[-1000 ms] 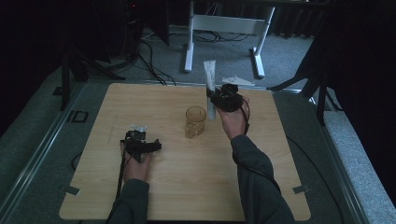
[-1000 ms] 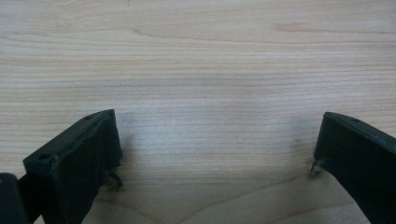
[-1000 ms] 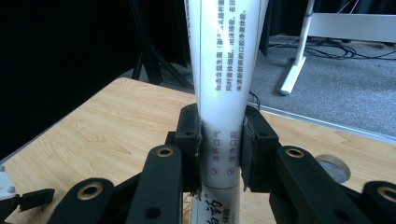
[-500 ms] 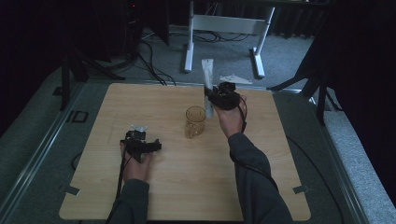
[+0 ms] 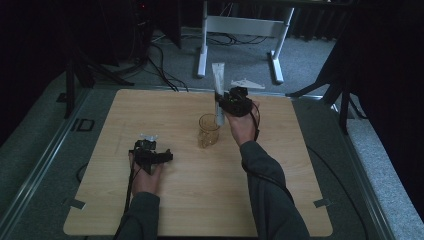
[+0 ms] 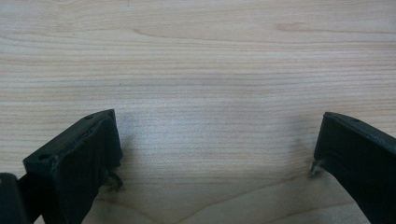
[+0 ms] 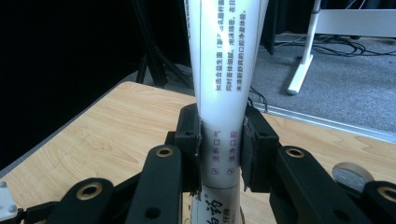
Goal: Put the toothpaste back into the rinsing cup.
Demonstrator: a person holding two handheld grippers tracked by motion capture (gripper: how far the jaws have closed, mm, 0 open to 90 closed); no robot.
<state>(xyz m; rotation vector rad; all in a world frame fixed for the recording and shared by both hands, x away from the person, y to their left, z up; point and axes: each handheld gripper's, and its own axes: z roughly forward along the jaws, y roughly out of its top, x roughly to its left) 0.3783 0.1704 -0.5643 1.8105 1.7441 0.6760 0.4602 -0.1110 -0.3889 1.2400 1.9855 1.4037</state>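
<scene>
The jaws of the right gripper (image 7: 219, 154) are clamped on a white tube (image 7: 224, 70), held upright just above the glass (image 5: 208, 131); its long axis points down into it. The left gripper (image 5: 150, 156) rests apart on the surface (image 5: 300, 200), jaws apart and empty.

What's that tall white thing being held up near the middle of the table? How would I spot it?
Start at the wooden table and find the clear glass cup near its middle. Just right of the cup, the right gripper clamps a white tube held upright. It is the tallest thing there, printed with small text and tapering to a flat end on top.
</scene>
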